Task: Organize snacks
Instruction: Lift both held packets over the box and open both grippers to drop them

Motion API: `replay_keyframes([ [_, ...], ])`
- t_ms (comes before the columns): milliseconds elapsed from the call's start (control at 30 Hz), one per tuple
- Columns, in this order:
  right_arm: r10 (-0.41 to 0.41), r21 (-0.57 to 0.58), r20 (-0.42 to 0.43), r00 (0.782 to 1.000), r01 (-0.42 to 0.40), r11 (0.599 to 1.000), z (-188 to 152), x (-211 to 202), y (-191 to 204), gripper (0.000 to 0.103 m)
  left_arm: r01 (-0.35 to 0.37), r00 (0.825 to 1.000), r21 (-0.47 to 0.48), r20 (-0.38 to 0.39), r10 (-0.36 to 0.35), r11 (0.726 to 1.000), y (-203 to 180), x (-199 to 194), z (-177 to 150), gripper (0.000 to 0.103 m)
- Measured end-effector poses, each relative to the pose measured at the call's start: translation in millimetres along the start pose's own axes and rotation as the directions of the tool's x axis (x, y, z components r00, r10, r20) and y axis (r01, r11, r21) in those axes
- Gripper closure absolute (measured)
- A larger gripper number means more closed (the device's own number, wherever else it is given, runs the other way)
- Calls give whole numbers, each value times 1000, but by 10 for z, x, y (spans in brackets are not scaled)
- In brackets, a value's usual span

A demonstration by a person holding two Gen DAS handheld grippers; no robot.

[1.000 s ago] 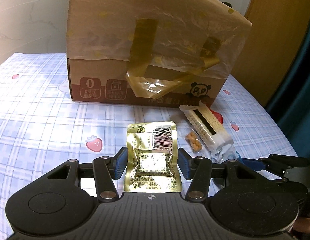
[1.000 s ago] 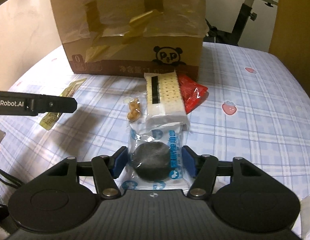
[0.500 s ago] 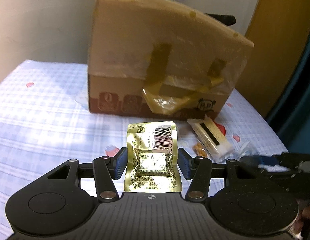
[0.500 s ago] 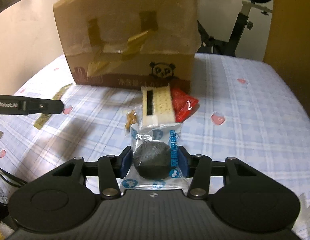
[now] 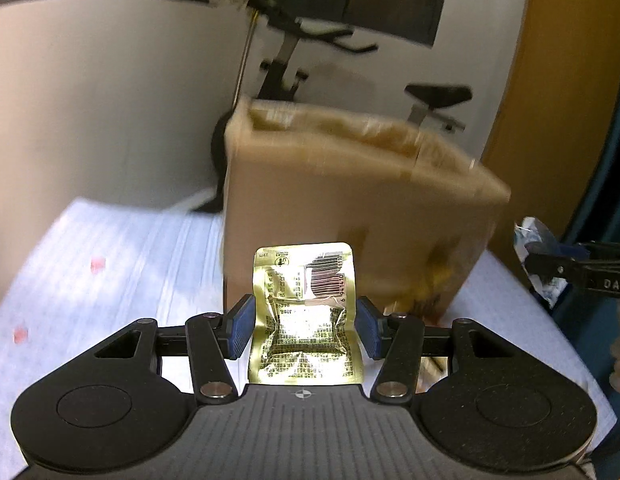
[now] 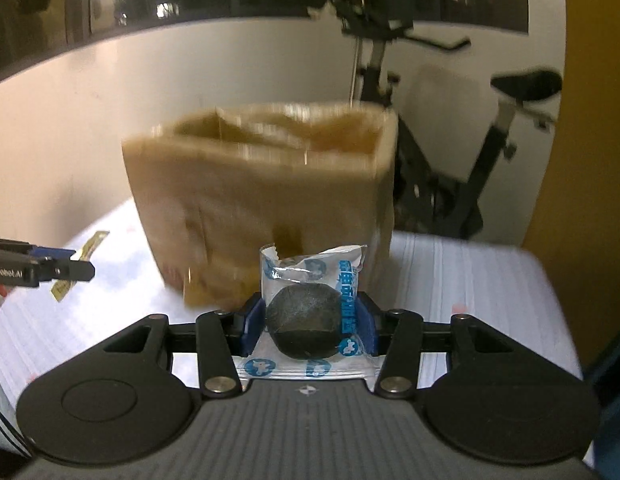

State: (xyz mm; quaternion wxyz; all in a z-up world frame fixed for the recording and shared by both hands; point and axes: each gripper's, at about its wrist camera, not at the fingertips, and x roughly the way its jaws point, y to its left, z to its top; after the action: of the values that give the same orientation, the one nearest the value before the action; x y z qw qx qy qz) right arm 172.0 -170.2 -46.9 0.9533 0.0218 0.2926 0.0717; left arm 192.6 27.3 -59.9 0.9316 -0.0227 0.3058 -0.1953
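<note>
The left gripper [image 5: 304,330] has its blue-padded fingers [image 5: 240,330] clamped on the two side edges of a flat gold foil snack packet [image 5: 306,320] printed with a barcode, which stands upright between them, lifted clear of the white-and-blue checked surface [image 5: 110,280]. The right gripper [image 6: 308,328] has its blue fingers [image 6: 252,326] pressed tight against a clear plastic wrapper with blue print holding a round dark cake [image 6: 304,326], also raised off the surface.

Ahead of both stands a tall brown cardboard box [image 5: 350,216], open at the top and blurred. In the left wrist view the right gripper shows at the far right edge with its wrapper. In the right wrist view the left gripper's tip [image 6: 66,268] shows at the left edge with the gold packet edge-on. A black exercise bike [image 6: 450,168] stands behind the box against a pale wall.
</note>
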Motion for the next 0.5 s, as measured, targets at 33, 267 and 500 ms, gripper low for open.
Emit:
replay_keyframes([
  [33, 0, -1, 21, 1000, 0, 1000, 98, -14, 1, 53, 7, 1000, 6, 18, -7, 1000, -15, -20, 99, 47],
  [267, 14, -23, 142, 990, -11, 1000, 703, 59, 53, 53, 52, 991, 24, 125, -55, 998, -158, 49, 764, 46],
  [500, 17, -8, 112, 994, -16, 1000, 1153, 638, 86, 53, 44, 992, 8, 114, -45, 999, -259, 672, 1290, 46],
])
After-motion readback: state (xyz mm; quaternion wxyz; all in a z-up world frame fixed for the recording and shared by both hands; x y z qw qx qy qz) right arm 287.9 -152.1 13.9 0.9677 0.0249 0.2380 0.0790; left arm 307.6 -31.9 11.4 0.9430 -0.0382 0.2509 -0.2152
